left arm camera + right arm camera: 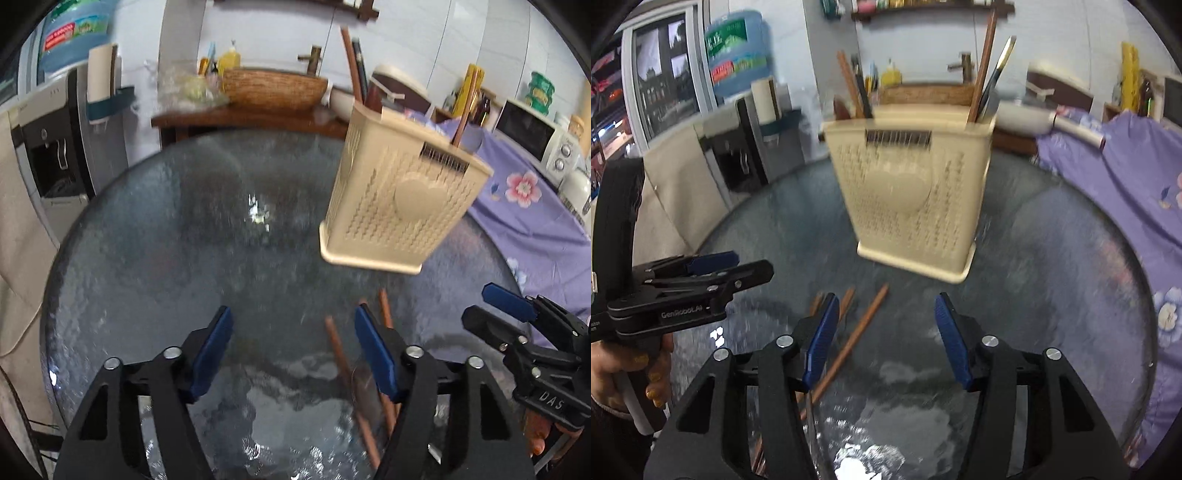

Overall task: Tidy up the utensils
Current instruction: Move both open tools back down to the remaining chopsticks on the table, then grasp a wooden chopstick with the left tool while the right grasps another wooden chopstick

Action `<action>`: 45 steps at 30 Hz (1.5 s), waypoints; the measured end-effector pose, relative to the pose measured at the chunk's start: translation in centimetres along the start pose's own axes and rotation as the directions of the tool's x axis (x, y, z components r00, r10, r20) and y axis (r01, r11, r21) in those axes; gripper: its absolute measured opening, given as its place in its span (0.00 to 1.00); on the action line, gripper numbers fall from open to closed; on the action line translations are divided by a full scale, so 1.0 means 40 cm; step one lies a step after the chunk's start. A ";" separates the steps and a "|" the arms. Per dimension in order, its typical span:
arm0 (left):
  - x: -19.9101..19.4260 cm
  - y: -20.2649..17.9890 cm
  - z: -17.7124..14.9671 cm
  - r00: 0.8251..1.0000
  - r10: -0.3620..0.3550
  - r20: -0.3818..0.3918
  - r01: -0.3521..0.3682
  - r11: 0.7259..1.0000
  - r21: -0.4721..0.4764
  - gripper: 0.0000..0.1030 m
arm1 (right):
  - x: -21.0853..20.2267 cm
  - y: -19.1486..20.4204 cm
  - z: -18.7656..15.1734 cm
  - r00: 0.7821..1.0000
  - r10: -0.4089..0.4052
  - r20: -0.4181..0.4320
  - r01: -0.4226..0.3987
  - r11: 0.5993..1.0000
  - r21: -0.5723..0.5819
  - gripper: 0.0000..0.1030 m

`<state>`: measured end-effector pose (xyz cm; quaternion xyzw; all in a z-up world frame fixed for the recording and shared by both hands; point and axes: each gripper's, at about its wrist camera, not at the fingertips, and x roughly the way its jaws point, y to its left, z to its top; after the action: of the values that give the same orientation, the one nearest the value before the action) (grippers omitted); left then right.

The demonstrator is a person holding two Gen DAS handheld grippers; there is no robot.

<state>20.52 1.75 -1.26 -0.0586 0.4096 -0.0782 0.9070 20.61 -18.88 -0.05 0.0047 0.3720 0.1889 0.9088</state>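
A beige perforated utensil holder stands on the round glass table. Brown chopsticks and a dark-handled utensil stick up out of it. More brown chopsticks lie loose on the glass in front of the holder. My left gripper hangs open above the table with nothing between its pads, the chopsticks lying under its right finger. My right gripper is open too, with one chopstick on the glass just inside its left finger.
A purple flowered cloth covers the surface right of the table. A water dispenser stands at the left. Behind the table is a wooden counter with a woven basket. A microwave sits far right.
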 end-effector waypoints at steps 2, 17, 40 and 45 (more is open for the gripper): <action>0.032 0.001 -0.015 0.998 -0.007 -0.058 0.008 1.000 0.007 0.47 | 0.027 0.009 -0.017 0.999 0.011 -0.044 -0.010 1.000 0.006 0.48; 0.112 -0.042 -0.026 0.976 -0.083 -0.202 0.092 0.995 0.034 0.31 | 0.147 0.031 -0.033 0.978 0.030 -0.206 -0.015 0.997 0.074 0.32; 0.142 -0.097 -0.007 0.975 0.054 -0.215 -0.005 0.975 0.223 0.19 | 0.193 0.012 -0.002 0.964 0.017 -0.267 0.004 0.997 0.078 0.20; 0.143 -0.090 -0.005 0.975 0.072 -0.212 -0.020 0.972 0.236 0.09 | 0.198 0.007 0.003 0.960 0.020 -0.278 0.006 0.996 0.093 0.15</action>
<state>23.74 -2.87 -4.99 0.0665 0.4965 -0.1104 0.8584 25.78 -15.85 -5.27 0.0218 0.5047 0.1733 0.8454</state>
